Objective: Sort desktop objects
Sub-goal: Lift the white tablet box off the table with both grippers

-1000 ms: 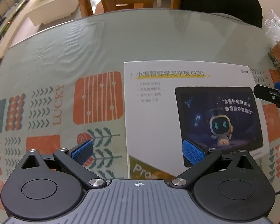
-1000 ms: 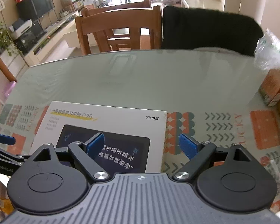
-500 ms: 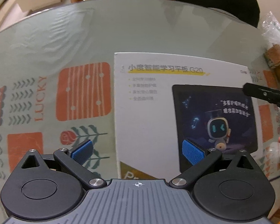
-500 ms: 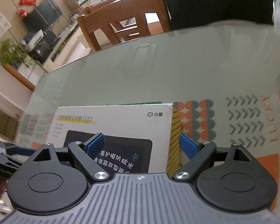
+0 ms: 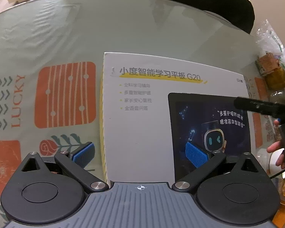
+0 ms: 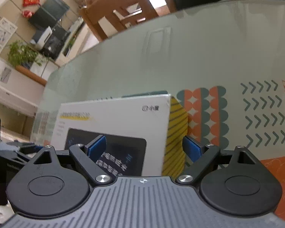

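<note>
- Left gripper (image 5: 140,154) is spread wide, its blue pads straddling the left edge of the flat white cardboard tablet box (image 5: 142,117), which lies on the table just ahead.
- Right gripper (image 6: 144,148) is likewise released, its pads either side of the box's yellow-striped right edge.
- Beneath the box lies the glass-topped round table with an orange-and-green patterned cloth (image 5: 64,95).
- Beyond it stands a brown wooden chair (image 6: 123,13).

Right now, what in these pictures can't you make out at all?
- White box: near edge hidden behind the left gripper body, left wrist view.
- Snack packs: cut by the right frame edge, labels unreadable.
- Right gripper: whether its pads touch the box, blurred in the right wrist view.
</note>
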### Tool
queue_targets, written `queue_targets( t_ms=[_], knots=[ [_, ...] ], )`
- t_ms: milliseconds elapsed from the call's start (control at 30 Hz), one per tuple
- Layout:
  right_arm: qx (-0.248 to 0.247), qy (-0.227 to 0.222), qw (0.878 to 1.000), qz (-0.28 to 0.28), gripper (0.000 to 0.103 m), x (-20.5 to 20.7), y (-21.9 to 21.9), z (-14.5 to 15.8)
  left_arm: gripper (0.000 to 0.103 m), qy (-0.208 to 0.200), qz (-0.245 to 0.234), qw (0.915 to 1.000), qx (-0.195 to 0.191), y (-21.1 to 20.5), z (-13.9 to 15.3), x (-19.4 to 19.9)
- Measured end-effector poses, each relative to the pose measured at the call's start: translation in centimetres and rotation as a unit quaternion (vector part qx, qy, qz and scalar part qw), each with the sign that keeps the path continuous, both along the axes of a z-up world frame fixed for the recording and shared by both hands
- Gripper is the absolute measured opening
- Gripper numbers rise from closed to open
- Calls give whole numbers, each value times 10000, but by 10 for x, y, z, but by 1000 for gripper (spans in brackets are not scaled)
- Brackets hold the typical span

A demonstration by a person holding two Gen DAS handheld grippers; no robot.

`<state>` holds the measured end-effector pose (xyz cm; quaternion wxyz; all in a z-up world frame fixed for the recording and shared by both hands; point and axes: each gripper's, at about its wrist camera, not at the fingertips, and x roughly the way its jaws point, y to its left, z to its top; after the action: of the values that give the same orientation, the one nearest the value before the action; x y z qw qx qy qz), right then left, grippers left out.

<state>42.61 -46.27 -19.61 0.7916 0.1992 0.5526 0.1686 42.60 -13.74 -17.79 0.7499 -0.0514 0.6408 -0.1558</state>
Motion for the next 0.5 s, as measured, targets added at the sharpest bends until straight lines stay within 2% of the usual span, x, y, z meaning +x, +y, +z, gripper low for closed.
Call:
queue_targets(
  t_ms=[333,500],
  knots=[
    [85,414,9984,375,103,13,0,-4,103,172,-44,9989,-431,8,-10,5],
    [99,618,9965,560,103,21,1,-4,103,149,-61,9990,-416,7,-12,7]
  ],
)
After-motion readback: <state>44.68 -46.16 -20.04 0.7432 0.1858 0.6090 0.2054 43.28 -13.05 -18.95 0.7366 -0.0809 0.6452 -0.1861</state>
